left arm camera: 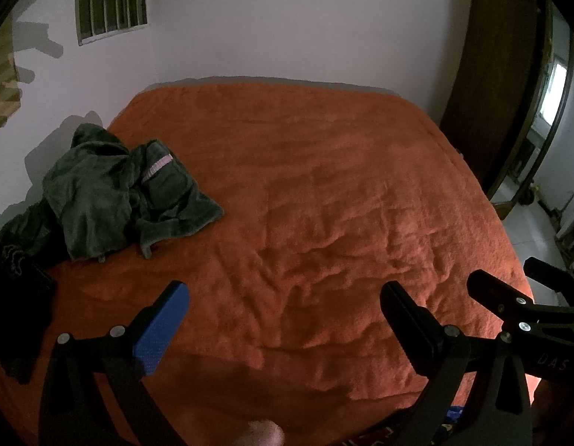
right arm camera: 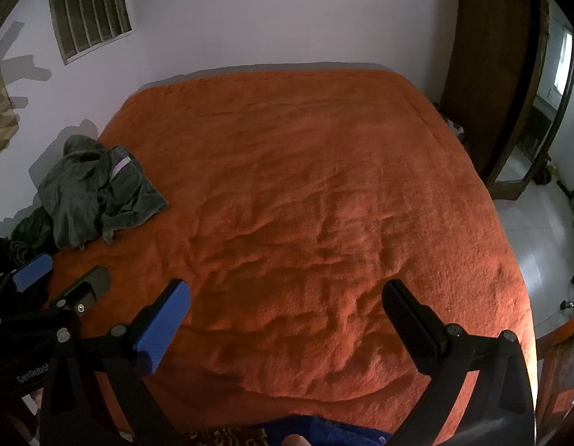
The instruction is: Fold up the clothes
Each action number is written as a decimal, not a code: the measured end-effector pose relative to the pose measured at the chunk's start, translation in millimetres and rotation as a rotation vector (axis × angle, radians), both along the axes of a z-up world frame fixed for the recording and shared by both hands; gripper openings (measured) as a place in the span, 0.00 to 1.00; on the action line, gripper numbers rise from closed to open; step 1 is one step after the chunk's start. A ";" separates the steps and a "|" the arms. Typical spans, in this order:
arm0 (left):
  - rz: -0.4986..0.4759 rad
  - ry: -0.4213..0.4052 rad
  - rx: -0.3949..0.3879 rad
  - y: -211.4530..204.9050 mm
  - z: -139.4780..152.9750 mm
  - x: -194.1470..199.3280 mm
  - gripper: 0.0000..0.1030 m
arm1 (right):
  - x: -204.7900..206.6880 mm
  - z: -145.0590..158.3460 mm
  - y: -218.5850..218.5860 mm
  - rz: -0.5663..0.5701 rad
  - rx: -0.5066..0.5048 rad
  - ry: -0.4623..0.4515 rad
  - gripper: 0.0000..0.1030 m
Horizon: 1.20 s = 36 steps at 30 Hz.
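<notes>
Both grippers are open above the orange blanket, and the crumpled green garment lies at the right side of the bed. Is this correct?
Not quite. The green garment lies at the left side of the bed, near the wall, as the left wrist view shows. The rest holds: left gripper and right gripper are both open above the orange blanket.

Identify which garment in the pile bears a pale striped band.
The dark green garment on top of the pile, on the orange blanket; the black clothes beside it show none.
</notes>
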<state>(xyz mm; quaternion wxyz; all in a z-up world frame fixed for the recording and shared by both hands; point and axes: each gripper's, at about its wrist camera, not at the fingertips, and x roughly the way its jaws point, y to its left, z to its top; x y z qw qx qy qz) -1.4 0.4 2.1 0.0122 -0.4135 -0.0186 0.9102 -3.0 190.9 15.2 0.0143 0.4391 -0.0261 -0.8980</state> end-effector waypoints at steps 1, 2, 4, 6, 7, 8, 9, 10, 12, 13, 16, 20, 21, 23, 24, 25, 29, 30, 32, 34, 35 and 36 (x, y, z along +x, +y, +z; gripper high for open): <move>0.000 -0.002 0.000 0.2 1.0 -0.7 0.99 | -0.6 1.3 1.7 0.000 -0.005 0.002 1.00; 0.000 -0.005 0.000 0.3 2.0 -1.4 0.99 | -1.3 2.5 3.4 0.000 -0.010 0.004 1.00; 0.000 -0.009 0.000 0.7 4.0 -2.8 0.99 | -2.1 4.9 6.2 0.000 -0.016 0.009 1.00; 0.001 -0.014 0.000 1.0 6.1 -4.2 0.99 | 0.0 6.5 5.6 0.002 -0.004 0.011 1.00; 0.001 -0.016 0.000 1.1 7.1 -4.9 0.99 | 0.5 6.2 4.7 0.003 0.000 0.012 1.00; 0.001 -0.018 -0.001 1.3 8.1 -5.6 0.99 | 0.1 3.5 2.6 0.004 -0.001 0.010 1.00; 0.001 -0.021 -0.001 1.5 9.1 -6.3 0.99 | -0.4 0.8 0.5 0.005 -0.002 0.008 1.00; 0.001 -0.023 -0.001 1.6 10.1 -7.1 0.99 | -0.7 -1.0 -0.5 0.006 -0.003 0.006 1.00; 0.001 -0.027 0.000 2.2 10.4 -8.6 0.99 | -1.0 -0.7 2.2 0.006 -0.007 0.001 1.00; 0.001 -0.027 0.001 2.3 10.4 -8.3 0.99 | -1.1 -0.6 3.6 0.006 -0.009 -0.001 1.00; 0.010 -0.031 0.011 2.4 8.9 -5.5 0.99 | -1.4 -0.3 7.3 0.006 -0.015 -0.007 1.00; 0.028 -0.051 0.017 3.8 6.7 -8.4 0.99 | -1.4 -1.1 7.2 0.005 -0.020 -0.006 1.00; 0.032 -0.056 0.007 5.3 5.4 -8.4 0.99 | -1.2 -1.0 7.4 0.006 -0.023 -0.006 1.00; 0.040 -0.064 -0.012 8.4 2.8 -8.2 0.99 | -1.0 -0.8 7.8 0.005 -0.026 -0.006 1.00; 0.048 -0.068 -0.019 9.7 1.6 -8.4 0.99 | -0.9 -0.7 8.0 0.004 -0.026 -0.007 1.00; 0.055 -0.073 -0.025 11.0 0.3 -8.6 0.99 | -0.9 -0.6 8.2 0.002 -0.027 -0.007 1.00; 0.064 -0.075 0.006 11.1 -2.3 -9.6 0.99 | -1.5 0.0 8.5 -0.004 -0.025 -0.009 1.00; 0.065 -0.068 0.004 10.9 -2.3 -9.0 0.99 | -1.9 -0.2 8.9 -0.006 -0.025 -0.011 1.00; 0.067 -0.057 -0.003 10.2 -2.0 -9.1 0.99 | -2.6 -0.2 10.2 -0.009 -0.026 -0.011 1.00; 0.060 -0.043 -0.012 11.8 -1.5 -6.4 0.99 | -2.5 -0.1 11.5 -0.011 -0.022 -0.007 1.00; 0.056 -0.036 -0.016 12.6 -1.2 -5.1 0.99 | -2.3 0.0 12.2 -0.012 -0.018 -0.003 1.00; 0.047 -0.030 -0.018 13.8 -1.4 -4.8 0.99 | -2.0 0.2 12.8 -0.012 -0.015 0.001 1.00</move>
